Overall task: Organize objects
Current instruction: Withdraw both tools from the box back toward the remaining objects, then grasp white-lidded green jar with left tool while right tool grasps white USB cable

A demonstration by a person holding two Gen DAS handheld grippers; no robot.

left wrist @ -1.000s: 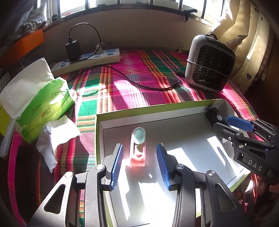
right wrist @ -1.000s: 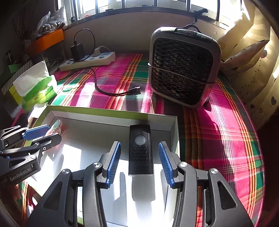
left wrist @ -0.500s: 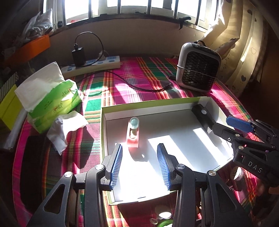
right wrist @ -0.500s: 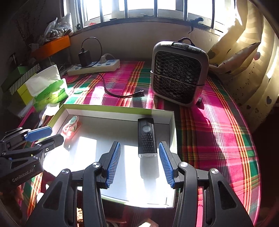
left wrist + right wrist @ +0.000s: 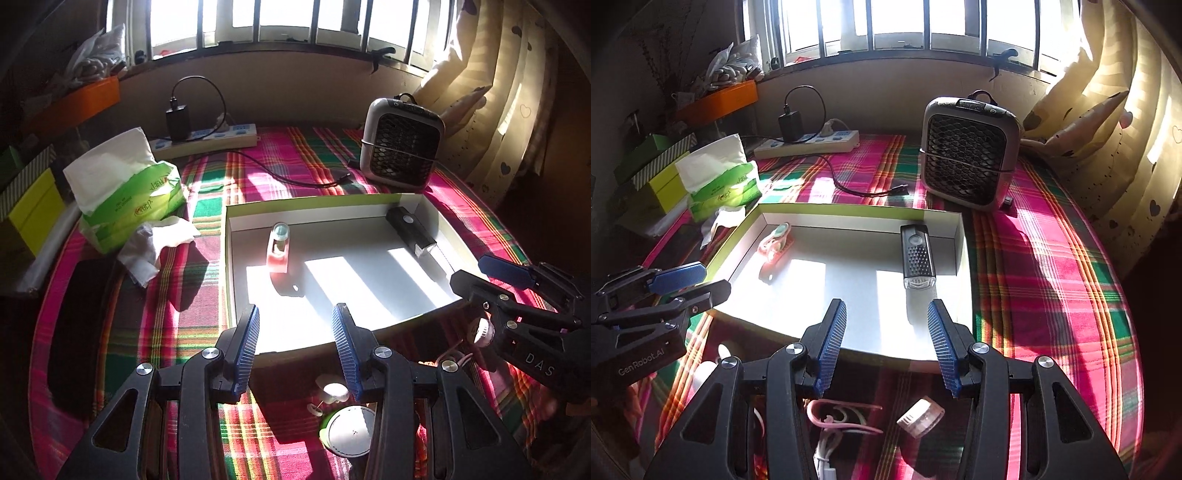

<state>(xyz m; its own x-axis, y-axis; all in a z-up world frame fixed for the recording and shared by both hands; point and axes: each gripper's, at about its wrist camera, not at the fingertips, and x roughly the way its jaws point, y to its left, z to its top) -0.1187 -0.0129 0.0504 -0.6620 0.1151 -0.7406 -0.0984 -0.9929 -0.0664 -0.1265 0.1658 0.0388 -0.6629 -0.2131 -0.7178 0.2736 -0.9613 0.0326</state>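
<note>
A shallow white box with green rim (image 5: 236, 266) (image 5: 849, 210) lies on the plaid cloth. Inside it rest a pink bottle with a teal cap (image 5: 279, 248) (image 5: 775, 240) at the left and a black bike light (image 5: 410, 230) (image 5: 918, 256) at the right. My left gripper (image 5: 295, 339) hovers open over the box's near edge with nothing between its blue pads; it also shows in the right wrist view (image 5: 690, 282). My right gripper (image 5: 886, 339) stands open and empty near the box's front right, seen from the left wrist view (image 5: 487, 275).
Small items lie in front of the box: a round white disc (image 5: 349, 430), a small white plug (image 5: 332, 391), a pink cord (image 5: 842, 415) and a clear cap (image 5: 919, 415). A small fan (image 5: 967, 147), power strip (image 5: 809, 142), tissue pack (image 5: 129, 192) and dark pad (image 5: 81, 325) surround it.
Both grippers have drawn back and up from the box; the bottle and the light, once between the pads, now lie well ahead. Small items in front of the box came into view.
</note>
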